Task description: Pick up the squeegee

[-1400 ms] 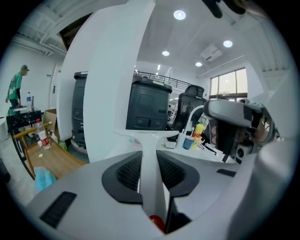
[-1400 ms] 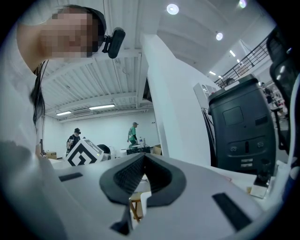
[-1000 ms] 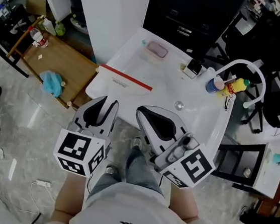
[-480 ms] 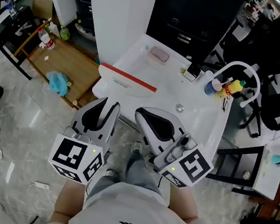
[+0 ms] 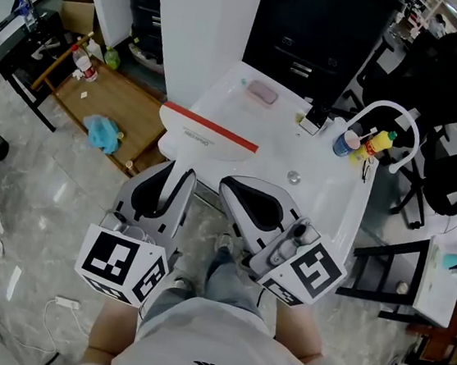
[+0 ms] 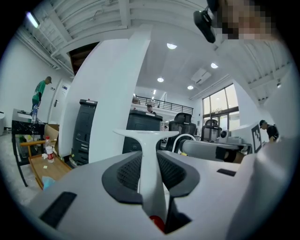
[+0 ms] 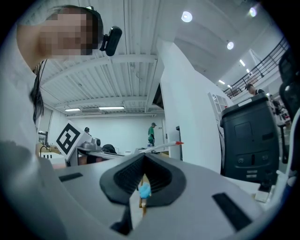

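The squeegee (image 5: 209, 138) is white with a red rubber edge and hangs over the near left part of the white table (image 5: 319, 189). Its handle runs back into my left gripper (image 5: 179, 170), which is shut on it. In the left gripper view the handle rises between the pads to the wide head (image 6: 149, 135), seen edge-on, with my left gripper (image 6: 149, 157) pinching the stem. My right gripper (image 5: 230, 184) hovers beside it at the table's near edge, shut and holding nothing. In the right gripper view the squeegee (image 7: 161, 146) is a thin line with a red tip beyond my right gripper (image 7: 143, 157).
On the table lie a pink block (image 5: 263, 92), a small metal knob (image 5: 293, 177) and bottles (image 5: 366, 141) at the far right. A white pillar (image 5: 206, 26) and a black cabinet (image 5: 313, 31) stand behind. A wooden platform (image 5: 114, 102) with a blue cloth (image 5: 102, 133) lies left.
My left gripper has risen and drifted with the squeegee still in its jaws. My right gripper has shifted slightly alongside it.
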Motion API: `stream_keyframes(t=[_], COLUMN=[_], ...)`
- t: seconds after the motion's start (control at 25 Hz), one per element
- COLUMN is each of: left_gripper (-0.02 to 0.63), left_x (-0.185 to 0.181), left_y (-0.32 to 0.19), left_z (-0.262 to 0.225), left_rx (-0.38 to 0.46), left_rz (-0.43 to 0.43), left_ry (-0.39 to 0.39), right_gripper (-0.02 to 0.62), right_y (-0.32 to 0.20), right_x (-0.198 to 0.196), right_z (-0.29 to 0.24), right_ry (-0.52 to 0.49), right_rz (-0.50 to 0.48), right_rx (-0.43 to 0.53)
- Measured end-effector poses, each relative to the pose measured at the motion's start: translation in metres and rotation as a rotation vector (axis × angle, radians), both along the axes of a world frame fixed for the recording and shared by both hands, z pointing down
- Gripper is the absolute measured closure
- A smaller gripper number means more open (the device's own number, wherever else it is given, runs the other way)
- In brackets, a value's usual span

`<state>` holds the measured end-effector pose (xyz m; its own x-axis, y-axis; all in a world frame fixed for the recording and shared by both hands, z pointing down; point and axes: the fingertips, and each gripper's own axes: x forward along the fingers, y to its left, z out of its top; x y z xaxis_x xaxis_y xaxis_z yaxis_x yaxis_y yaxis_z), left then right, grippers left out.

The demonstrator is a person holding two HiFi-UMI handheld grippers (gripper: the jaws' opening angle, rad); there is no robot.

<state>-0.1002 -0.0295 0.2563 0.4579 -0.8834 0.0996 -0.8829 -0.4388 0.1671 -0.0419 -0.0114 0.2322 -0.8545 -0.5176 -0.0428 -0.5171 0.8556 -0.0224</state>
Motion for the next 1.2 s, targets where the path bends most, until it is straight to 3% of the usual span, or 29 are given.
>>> stream_keyframes(t=[1.2], left_gripper=[0.508], left_x=[0.005], left_y=[0.033], left_z=[-0.018], left_rx=[0.057], left_rz=[-0.001], left_ry=[-0.002], right_gripper=[0.586], right_y=[0.030], right_x=[0.002], right_z=[-0.007], right_ry=[0.008], right_rz=[-0.005], right_rx=[0.035])
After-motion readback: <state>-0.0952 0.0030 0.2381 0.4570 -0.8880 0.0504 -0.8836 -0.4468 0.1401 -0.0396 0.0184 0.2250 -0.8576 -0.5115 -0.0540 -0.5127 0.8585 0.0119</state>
